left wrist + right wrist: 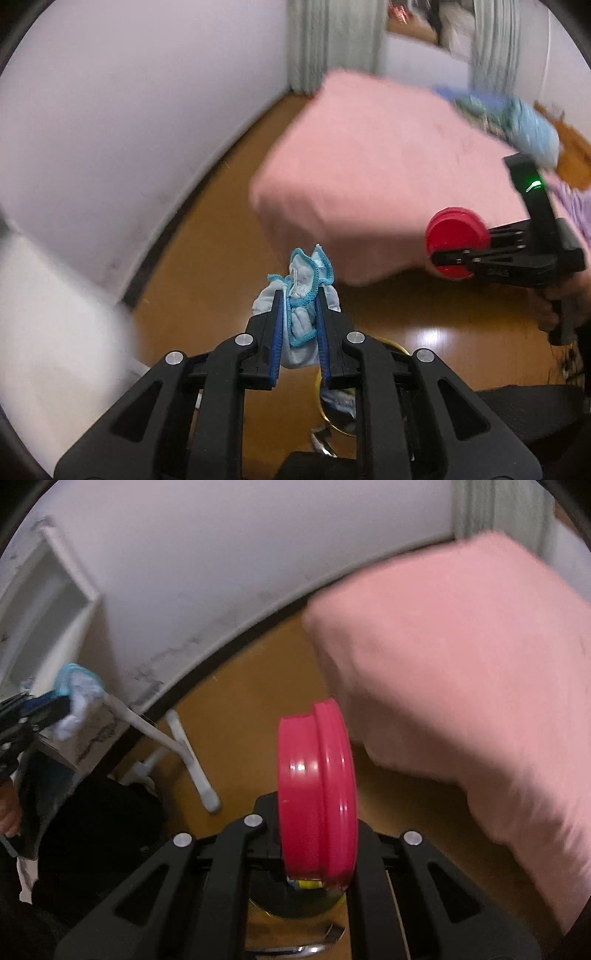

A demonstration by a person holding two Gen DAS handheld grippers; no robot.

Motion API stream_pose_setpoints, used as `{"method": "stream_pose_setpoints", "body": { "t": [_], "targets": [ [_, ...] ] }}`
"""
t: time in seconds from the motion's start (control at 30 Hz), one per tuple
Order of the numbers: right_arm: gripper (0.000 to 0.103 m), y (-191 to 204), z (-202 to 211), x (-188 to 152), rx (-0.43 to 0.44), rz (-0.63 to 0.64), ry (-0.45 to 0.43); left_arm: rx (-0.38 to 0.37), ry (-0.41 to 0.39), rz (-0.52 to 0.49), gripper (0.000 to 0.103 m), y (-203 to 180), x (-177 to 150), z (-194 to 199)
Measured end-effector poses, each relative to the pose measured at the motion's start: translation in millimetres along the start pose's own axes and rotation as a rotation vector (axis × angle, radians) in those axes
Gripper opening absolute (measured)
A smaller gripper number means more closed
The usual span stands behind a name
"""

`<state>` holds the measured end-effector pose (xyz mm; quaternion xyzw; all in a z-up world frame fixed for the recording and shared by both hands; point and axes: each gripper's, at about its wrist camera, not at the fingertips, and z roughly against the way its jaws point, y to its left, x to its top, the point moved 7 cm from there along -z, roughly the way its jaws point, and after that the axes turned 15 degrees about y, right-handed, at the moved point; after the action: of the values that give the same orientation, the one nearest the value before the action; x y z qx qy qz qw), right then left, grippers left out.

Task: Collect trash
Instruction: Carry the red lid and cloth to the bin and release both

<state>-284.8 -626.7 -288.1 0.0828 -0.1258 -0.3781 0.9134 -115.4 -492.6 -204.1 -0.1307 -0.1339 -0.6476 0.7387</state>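
My left gripper (300,291) is shut on a crumpled pale-blue cloth with a turquoise stitched edge (304,280), held above the wooden floor. In the right wrist view that same gripper (62,701) and its cloth (79,690) show at the far left. My right gripper (317,805) is shut on a red round lid (317,797), held on edge. From the left wrist view the right gripper (439,254) shows at the right, clamping the red lid (456,242). A round yellow-rimmed bin (332,410) lies on the floor below both grippers, and part of it (295,904) shows under the lid.
A bed with a pink cover (369,173) fills the right and far side, with blue and green cloth items (517,118) on it. A white wall (129,129) with a dark skirting runs on the left. White frame legs (184,746) and a black bag (92,830) stand by the wall.
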Motion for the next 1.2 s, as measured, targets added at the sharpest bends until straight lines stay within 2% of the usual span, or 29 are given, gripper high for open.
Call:
{"method": "stream_pose_setpoints", "body": {
  "t": [0.07,0.17,0.3,0.43,0.53,0.6,0.9,0.93,0.97,1.03,1.2],
  "targets": [
    [0.008,-19.1,-27.5,-17.2,0.008,-0.032,0.042,-0.042,0.07,-0.007,0.015,-11.4,1.1,-43.6],
    [0.008,-41.7,-80.2,-40.0,0.026,-0.079,0.121,-0.06,0.186,-0.037,0.015,-27.8,-5.4,-113.5],
    [0.008,-53.7,-137.8,-69.8,0.082,-0.132,0.228,-0.103,0.37,-0.073,0.015,-49.6,-36.5,-195.6],
    [0.008,-43.9,-177.3,-92.3,0.117,-0.107,0.346,-0.22,0.514,-0.026,0.015,-60.2,-77.1,-237.9],
    [0.008,-29.5,-196.5,-107.7,0.16,-0.095,0.406,-0.22,0.571,-0.035,0.015,-63.4,-91.2,-260.0],
    [0.008,-21.9,-205.4,-112.5,0.156,-0.068,0.433,-0.221,0.614,-0.045,0.015,-70.5,-99.7,-269.8],
    [0.008,-12.3,-208.6,-117.3,0.165,-0.064,0.45,-0.233,0.628,-0.059,0.019,-79.7,-103.4,-266.3],
    [0.008,-11.4,-208.8,-115.3,0.166,-0.065,0.449,-0.234,0.631,-0.056,0.029,-80.0,-103.2,-265.9],
    [0.008,-12.5,-208.3,-115.2,0.167,-0.065,0.449,-0.23,0.629,-0.053,0.046,-78.9,-102.6,-265.5],
    [0.008,-12.9,-208.6,-115.9,0.167,-0.066,0.448,-0.224,0.615,-0.049,0.062,-76.0,-100.7,-264.5],
    [0.008,-11.4,-209.1,-114.3,0.166,-0.063,0.444,-0.22,0.603,-0.027,0.062,-69.9,-101.7,-262.7]
  ]
}}
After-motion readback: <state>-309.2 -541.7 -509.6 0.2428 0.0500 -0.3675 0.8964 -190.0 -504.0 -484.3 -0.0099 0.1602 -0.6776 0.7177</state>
